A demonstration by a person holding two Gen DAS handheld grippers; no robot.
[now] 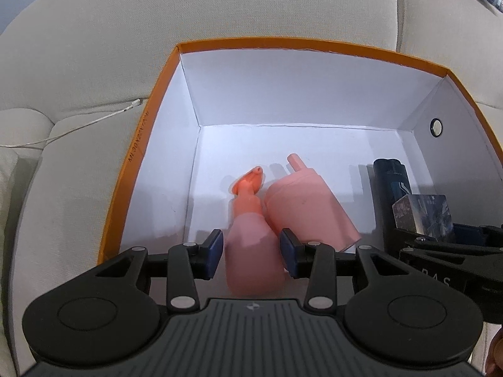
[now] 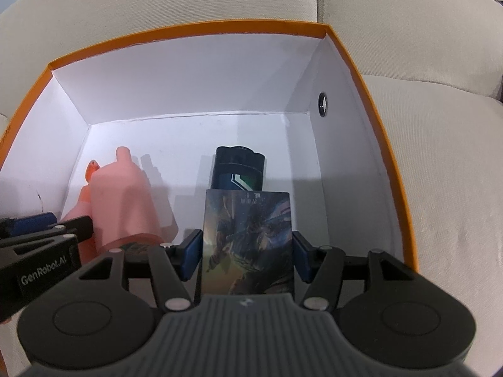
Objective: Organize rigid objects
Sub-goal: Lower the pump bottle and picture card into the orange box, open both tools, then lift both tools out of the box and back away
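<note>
An orange box with white inside (image 1: pixel 147 144) (image 2: pixel 374 100) sits on a beige sofa. My left gripper (image 1: pixel 251 251) is inside it, its blue pads against a pink spray bottle (image 1: pixel 251 245) with an orange nozzle. A pink bottle (image 1: pixel 308 207) (image 2: pixel 122 201) lies beside it. My right gripper (image 2: pixel 246 251) is shut on a holographic picture box (image 2: pixel 248 238) (image 1: pixel 424 213), held inside the orange box. A dark blue can (image 2: pixel 237 169) (image 1: pixel 389 185) lies just beyond it.
The sofa seat cushion (image 2: pixel 440 172) surrounds the box, with the backrest (image 1: pixel 220 9) behind. A white cable (image 1: pixel 78 128) lies on the cushion to the left. A round hole (image 2: pixel 323 104) is in the box's right wall.
</note>
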